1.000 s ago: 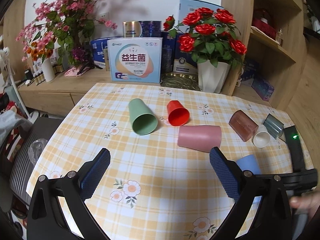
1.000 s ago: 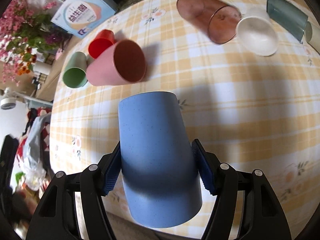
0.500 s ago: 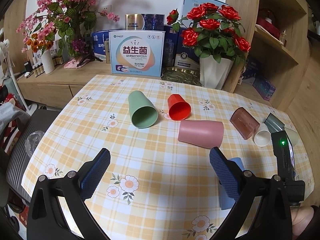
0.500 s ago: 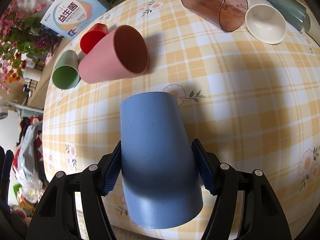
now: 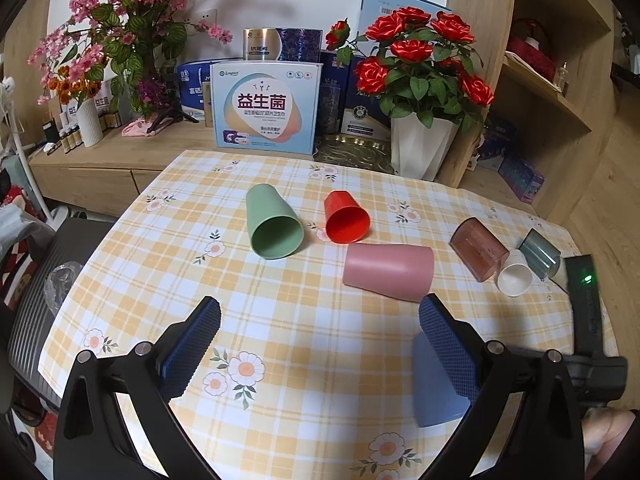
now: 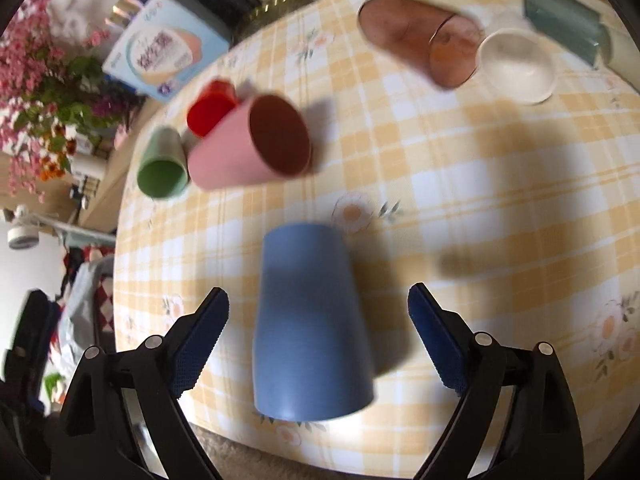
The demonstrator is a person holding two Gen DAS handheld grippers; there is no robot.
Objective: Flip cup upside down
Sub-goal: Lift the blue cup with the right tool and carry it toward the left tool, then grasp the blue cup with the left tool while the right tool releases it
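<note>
A blue cup (image 6: 308,332) stands upside down near the front edge of the checked table (image 6: 500,208), wide rim down. My right gripper (image 6: 318,320) is open, its pads on either side of the cup and apart from it. In the left wrist view the blue cup (image 5: 434,384) shows partly behind the right finger. My left gripper (image 5: 320,332) is open and empty above the table's front. A pink cup (image 5: 388,272), a green cup (image 5: 272,222) and a red cup (image 5: 346,218) lie on their sides.
A brown clear cup (image 5: 478,248), a white cup (image 5: 514,276) and a grey-green cup (image 5: 538,254) lie at the table's right. A vase of red roses (image 5: 420,80) and a box (image 5: 266,108) stand behind the table. A shelf unit (image 5: 560,80) is at right.
My right gripper has opened and let go of the blue cup, which now stands upside down on the table. The left gripper has drawn back a little.
</note>
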